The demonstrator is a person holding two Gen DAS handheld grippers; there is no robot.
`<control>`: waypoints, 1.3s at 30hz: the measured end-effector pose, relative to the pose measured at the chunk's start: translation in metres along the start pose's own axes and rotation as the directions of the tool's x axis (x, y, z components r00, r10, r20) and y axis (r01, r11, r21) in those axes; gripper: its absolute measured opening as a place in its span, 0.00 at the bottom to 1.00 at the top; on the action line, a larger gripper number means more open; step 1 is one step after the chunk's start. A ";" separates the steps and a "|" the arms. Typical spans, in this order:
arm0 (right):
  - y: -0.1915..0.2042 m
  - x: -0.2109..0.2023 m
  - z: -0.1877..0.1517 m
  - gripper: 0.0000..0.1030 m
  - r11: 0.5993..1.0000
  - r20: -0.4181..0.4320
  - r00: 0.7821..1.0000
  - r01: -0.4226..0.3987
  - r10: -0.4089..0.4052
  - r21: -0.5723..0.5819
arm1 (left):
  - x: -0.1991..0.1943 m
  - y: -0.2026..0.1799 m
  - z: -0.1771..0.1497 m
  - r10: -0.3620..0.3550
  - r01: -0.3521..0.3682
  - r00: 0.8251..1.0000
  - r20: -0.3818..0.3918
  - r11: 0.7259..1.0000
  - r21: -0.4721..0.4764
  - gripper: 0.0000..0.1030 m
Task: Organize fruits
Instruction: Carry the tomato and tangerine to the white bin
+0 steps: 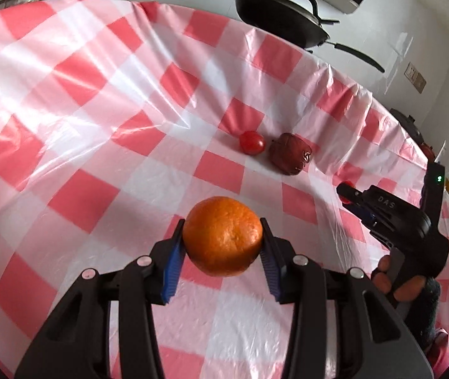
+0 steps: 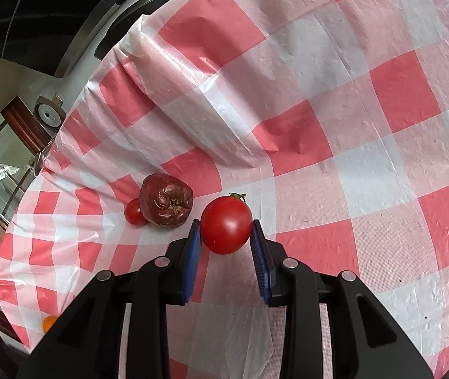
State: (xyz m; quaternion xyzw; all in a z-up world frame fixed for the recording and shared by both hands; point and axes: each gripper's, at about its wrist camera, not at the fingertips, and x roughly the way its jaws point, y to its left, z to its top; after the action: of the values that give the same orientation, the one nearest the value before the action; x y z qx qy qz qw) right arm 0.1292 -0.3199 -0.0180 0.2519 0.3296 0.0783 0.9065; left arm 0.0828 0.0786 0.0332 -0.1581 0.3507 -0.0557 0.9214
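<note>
Orange peel, round and dimpled, fills the space between the blue pads of my left gripper (image 1: 222, 246), which is clamped on the round orange citrus fruit (image 1: 222, 235) and holds it above the tabletop covered in a red-and-white checked plastic cloth (image 1: 82, 126). My right gripper (image 2: 226, 246) is clamped on a smooth red tomato with a green stem (image 2: 226, 225), also lifted over the cloth. Farther off on the tabletop sit a small red cherry tomato (image 1: 252, 142) and a wrinkled dark-red apple (image 1: 290, 153), just beside each other; from the right wrist view they look to be touching. In the left wrist view my right gripper shows at the right edge, with my right hand (image 1: 395, 279) around its handle. A black frying pan (image 1: 282, 20) stands beyond the far edge of the tabletop.
</note>
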 end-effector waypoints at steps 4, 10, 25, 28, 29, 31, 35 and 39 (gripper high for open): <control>-0.001 -0.003 0.000 0.31 1.000 0.012 1.000 0.001 -0.001 0.007 | -0.013 0.008 -0.003 0.000 0.000 1.000 0.011 1.000 -0.013 0.43; 0.006 -0.017 -0.016 0.31 1.000 -0.018 0.999 -0.031 0.031 0.002 | -0.037 0.016 -0.020 -0.015 0.016 0.999 0.032 1.000 -0.027 0.43; 0.110 -0.113 -0.150 0.31 0.964 -0.169 0.971 -0.197 0.168 -0.176 | -0.130 0.063 -0.076 0.051 -0.051 0.996 0.070 0.999 0.007 0.43; 0.127 -0.121 -0.177 0.31 0.952 -0.205 0.962 -0.224 0.181 -0.210 | -0.151 0.077 -0.085 0.074 -0.076 0.994 0.079 0.997 0.021 0.43; 0.134 -0.125 -0.187 0.31 0.946 -0.219 0.959 -0.229 0.179 -0.228 | -0.159 0.082 -0.089 0.084 -0.086 0.993 0.081 0.996 0.025 0.43; 0.146 -0.129 -0.201 0.31 0.935 -0.237 0.954 -0.242 0.182 -0.259 | -0.171 0.093 -0.096 0.102 -0.105 0.991 0.082 0.994 0.030 0.43; 0.172 -0.142 -0.225 0.31 0.901 -0.268 0.944 -0.279 0.193 -0.333 | -0.195 0.117 -0.111 0.138 -0.140 0.987 0.079 0.990 0.019 0.43; 0.196 -0.153 -0.249 0.31 0.862 -0.304 0.930 -0.318 0.205 -0.393 | -0.221 0.143 -0.123 0.181 -0.181 0.980 0.084 0.983 0.002 0.43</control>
State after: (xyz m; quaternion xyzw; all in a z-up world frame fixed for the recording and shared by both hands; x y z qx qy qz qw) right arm -0.1424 -0.0972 0.0035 0.0734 0.3782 0.3046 0.8711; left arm -0.1653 0.2294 0.0383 -0.1235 0.3244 0.0334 0.9372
